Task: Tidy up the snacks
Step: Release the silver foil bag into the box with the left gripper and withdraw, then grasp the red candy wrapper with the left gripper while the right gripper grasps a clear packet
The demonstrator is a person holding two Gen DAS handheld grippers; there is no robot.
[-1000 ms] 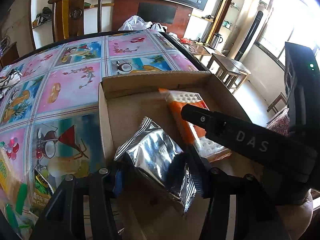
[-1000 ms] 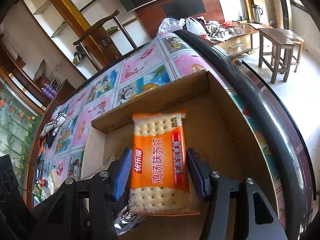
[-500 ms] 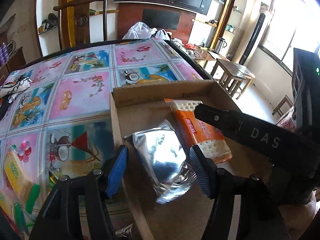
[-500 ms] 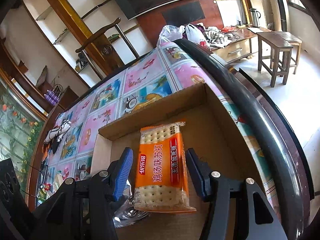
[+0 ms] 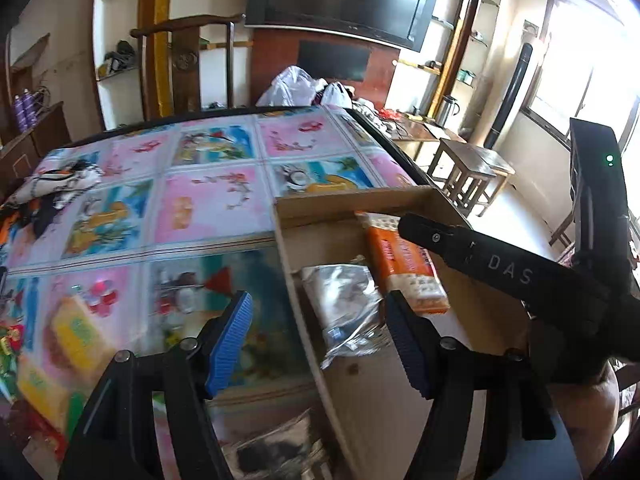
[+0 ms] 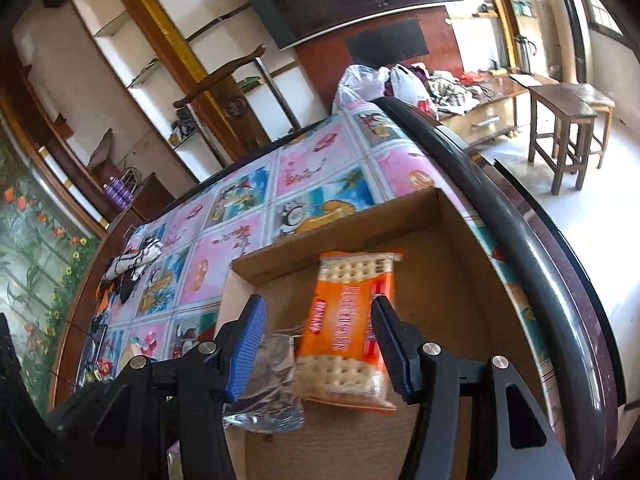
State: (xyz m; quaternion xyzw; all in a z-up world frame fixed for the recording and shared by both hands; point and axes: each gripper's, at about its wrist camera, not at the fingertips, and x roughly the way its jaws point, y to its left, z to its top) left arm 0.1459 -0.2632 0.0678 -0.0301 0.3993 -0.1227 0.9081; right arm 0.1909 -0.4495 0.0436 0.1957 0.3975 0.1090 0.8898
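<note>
A shallow cardboard box (image 5: 344, 200) (image 6: 460, 240) sits at the table's right edge. In it lie an orange cracker pack (image 5: 404, 268) (image 6: 348, 328) and a silver foil packet (image 5: 344, 300) (image 6: 268, 384), side by side. My left gripper (image 5: 320, 336) is open and empty, raised over the box's left wall. My right gripper (image 6: 316, 344) is open and empty, above the cracker pack; it shows in the left wrist view (image 5: 500, 272) as a black arm over the box.
Loose snack packs lie on the patterned tablecloth at the left (image 5: 76, 336), and another foil packet (image 5: 280, 452) lies near the front. Folded cloth (image 5: 56, 184) lies far left. A wooden chair (image 5: 188, 64) stands behind the table; stools (image 6: 568, 120) stand to the right.
My left gripper let go of the silver packet, opened, and drew back and to the left. My right gripper rose and pulled back from the cracker pack, which now lies in the box.
</note>
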